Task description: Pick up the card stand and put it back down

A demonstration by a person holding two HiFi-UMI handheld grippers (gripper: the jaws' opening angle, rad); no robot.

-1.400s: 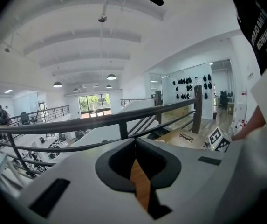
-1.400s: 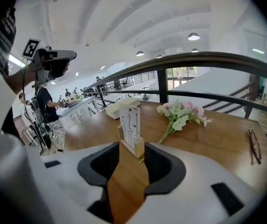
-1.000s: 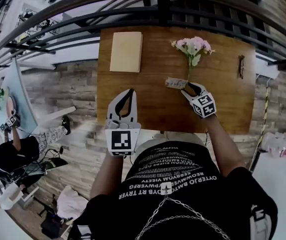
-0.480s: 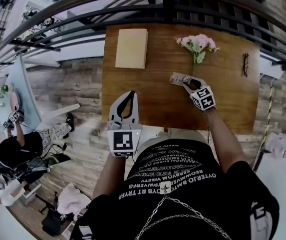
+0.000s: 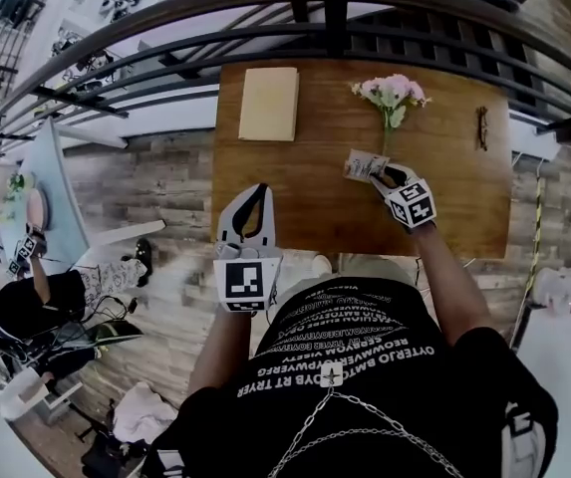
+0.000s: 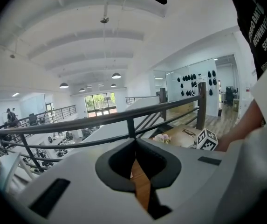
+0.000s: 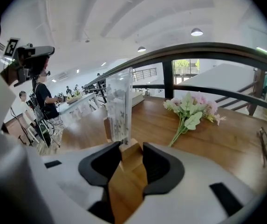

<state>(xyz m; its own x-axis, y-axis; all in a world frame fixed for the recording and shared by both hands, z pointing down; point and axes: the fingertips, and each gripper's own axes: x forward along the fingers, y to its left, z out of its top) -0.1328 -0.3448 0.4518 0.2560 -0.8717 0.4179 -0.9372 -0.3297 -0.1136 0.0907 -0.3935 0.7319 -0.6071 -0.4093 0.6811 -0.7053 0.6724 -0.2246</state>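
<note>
Near the flowers (image 5: pixel 390 92), right tool (image 5: pixel 381 173) has just closed on the card stand (image 5: pixel 362 165); left tool (image 5: pixel 257 191) clenched empty.

The head view looks steeply down on the whole wooden table (image 5: pixel 315 207). From its near edge the left gripper view faces the railing (image 6: pixel 124 118); the right gripper view sits close behind the card stand (image 7: pixel 119 106). All three share the flower bunch (image 5: pixel 390 93).

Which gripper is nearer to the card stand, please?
Right. The right gripper has just been closing its jaws on the card stand, whose wooden base sits between them. The left gripper, shut and empty, is over the table near its front edge, well left of the stand.
</note>
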